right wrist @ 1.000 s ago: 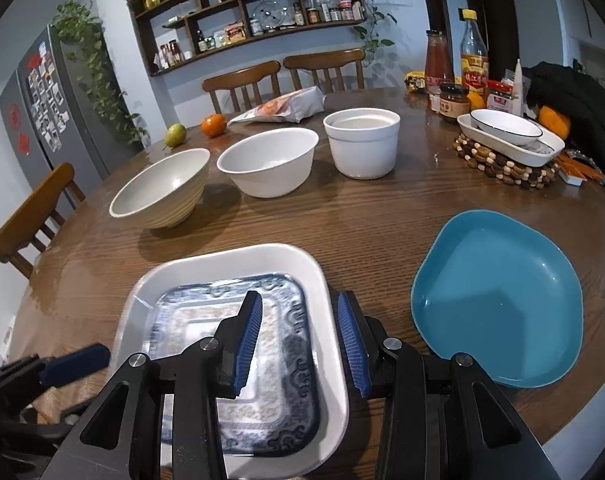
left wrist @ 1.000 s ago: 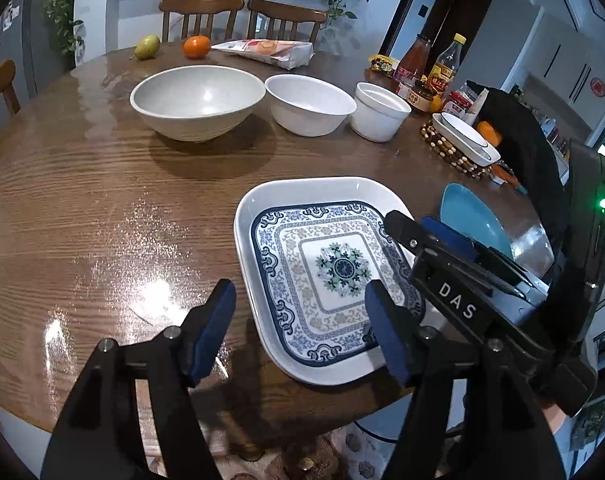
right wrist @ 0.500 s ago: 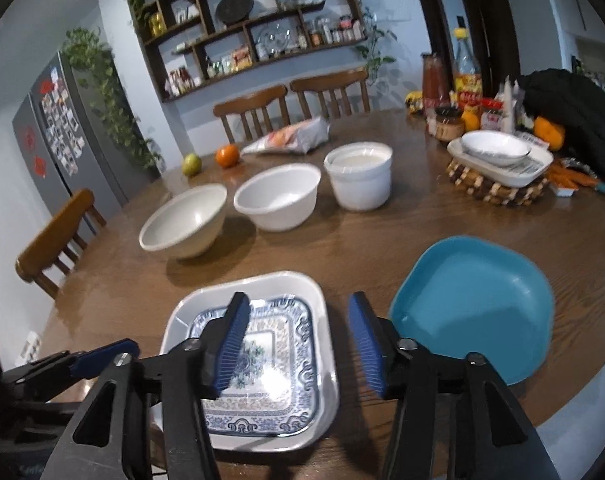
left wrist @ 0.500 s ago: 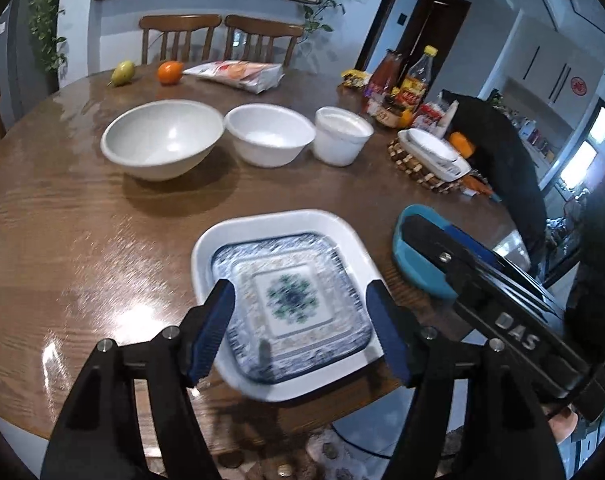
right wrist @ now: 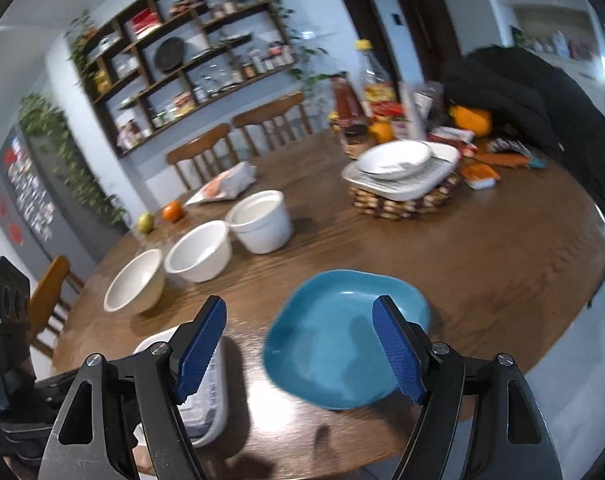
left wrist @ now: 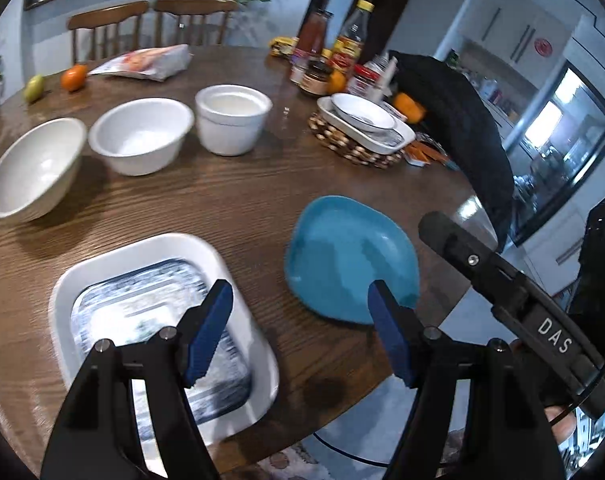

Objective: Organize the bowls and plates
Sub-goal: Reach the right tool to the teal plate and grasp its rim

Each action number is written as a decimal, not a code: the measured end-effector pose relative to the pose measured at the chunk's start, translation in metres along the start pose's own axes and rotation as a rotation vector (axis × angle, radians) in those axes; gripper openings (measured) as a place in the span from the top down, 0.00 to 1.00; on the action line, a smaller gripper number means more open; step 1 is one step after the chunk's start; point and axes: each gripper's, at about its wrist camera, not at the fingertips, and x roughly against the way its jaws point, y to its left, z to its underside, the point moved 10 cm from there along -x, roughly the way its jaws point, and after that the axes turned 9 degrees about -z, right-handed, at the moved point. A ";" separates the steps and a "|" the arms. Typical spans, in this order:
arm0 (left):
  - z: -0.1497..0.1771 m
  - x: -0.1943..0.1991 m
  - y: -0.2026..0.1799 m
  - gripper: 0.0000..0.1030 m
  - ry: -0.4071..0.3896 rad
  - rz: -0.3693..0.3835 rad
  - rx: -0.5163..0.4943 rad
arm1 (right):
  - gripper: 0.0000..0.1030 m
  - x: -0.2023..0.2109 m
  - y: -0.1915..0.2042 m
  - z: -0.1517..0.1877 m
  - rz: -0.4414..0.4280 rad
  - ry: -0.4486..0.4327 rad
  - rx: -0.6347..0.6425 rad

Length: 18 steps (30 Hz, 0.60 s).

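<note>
below right hand-held gripper (right wrist: 298, 348): blue plate (right wrist: 342, 344)

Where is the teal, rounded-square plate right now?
In both wrist views, the teal plate lies on the wooden table near its front edge, right of the white patterned square plate.

Teal plate (right wrist: 342, 344) beside patterned plate (left wrist: 158, 320) — flat

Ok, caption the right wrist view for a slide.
Open right gripper above the wooden table, teal plate framed between its fingers.
</note>
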 end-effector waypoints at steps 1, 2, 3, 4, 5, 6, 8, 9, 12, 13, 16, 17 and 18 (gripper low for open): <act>-0.001 -0.006 -0.005 0.33 0.009 0.004 -0.009 | 0.26 -0.002 -0.007 0.000 0.001 0.003 -0.021; -0.001 -0.011 -0.009 0.33 0.020 0.003 -0.015 | 0.26 -0.002 -0.012 0.000 0.002 0.005 -0.032; -0.001 -0.015 -0.013 0.34 0.029 0.003 -0.020 | 0.26 -0.003 -0.020 -0.001 0.006 0.009 -0.045; -0.002 -0.019 -0.017 0.34 0.038 0.005 -0.027 | 0.26 -0.004 -0.025 -0.001 0.010 0.011 -0.054; -0.002 -0.024 -0.020 0.34 0.045 0.008 -0.033 | 0.26 -0.005 -0.030 -0.001 0.014 0.013 -0.063; -0.002 -0.026 -0.022 0.34 0.050 0.009 -0.036 | 0.26 -0.007 -0.036 -0.001 0.018 0.018 -0.072; -0.002 -0.034 -0.026 0.34 0.065 0.002 -0.045 | 0.26 -0.011 -0.045 0.000 0.022 0.026 -0.092; -0.002 -0.036 -0.026 0.34 0.069 -0.001 -0.048 | 0.26 -0.013 -0.049 0.001 0.024 0.030 -0.101; -0.004 -0.043 -0.029 0.34 0.077 -0.010 -0.058 | 0.26 -0.019 -0.061 0.004 0.036 0.049 -0.126; -0.005 -0.045 -0.029 0.34 0.076 -0.011 -0.059 | 0.26 -0.021 -0.064 0.005 0.039 0.055 -0.131; -0.007 -0.052 -0.029 0.34 0.086 -0.024 -0.055 | 0.26 -0.024 -0.070 0.007 0.033 0.063 -0.144; -0.007 -0.054 -0.029 0.34 0.089 -0.026 -0.056 | 0.26 -0.025 -0.072 0.008 0.029 0.065 -0.148; -0.008 -0.055 -0.030 0.34 0.092 -0.027 -0.057 | 0.26 -0.026 -0.073 0.008 0.028 0.066 -0.150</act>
